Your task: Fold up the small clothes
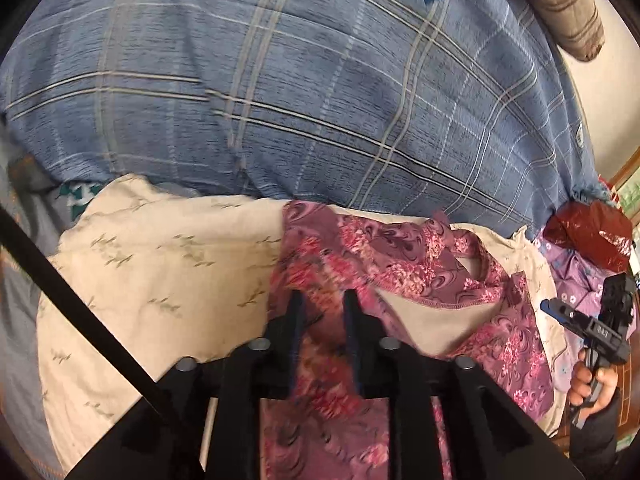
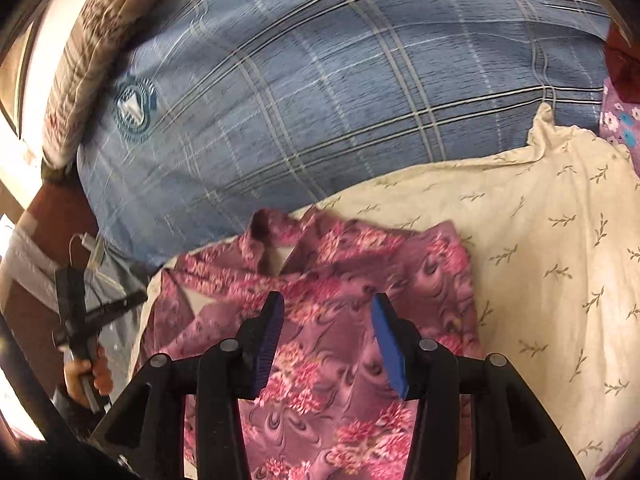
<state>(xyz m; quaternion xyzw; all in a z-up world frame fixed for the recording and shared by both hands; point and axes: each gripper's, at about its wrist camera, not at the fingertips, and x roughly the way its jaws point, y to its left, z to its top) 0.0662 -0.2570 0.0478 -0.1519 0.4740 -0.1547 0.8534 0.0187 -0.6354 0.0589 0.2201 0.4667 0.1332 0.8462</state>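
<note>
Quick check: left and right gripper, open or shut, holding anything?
Left gripper: open, holding nothing, over the pink floral fabric garment.
Right gripper: open, empty, above the same garment.

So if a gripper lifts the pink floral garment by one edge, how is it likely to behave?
The pink floral garment would probably droop limply: it already lies in soft folds and wrinkles. It looks thin, so likely light. Lying loose on the cream sheet, it may bunch rather than slide flat if pushed.

A small pink-and-mauve floral garment (image 1: 320,264) (image 2: 340,264) is lying rumpled on a cream sheet with a leaf-sprig print (image 1: 160,264) (image 2: 540,240). Its stitched neckline is gaping open, showing the cream cloth beneath, and its folds are sitting unevenly.
</note>
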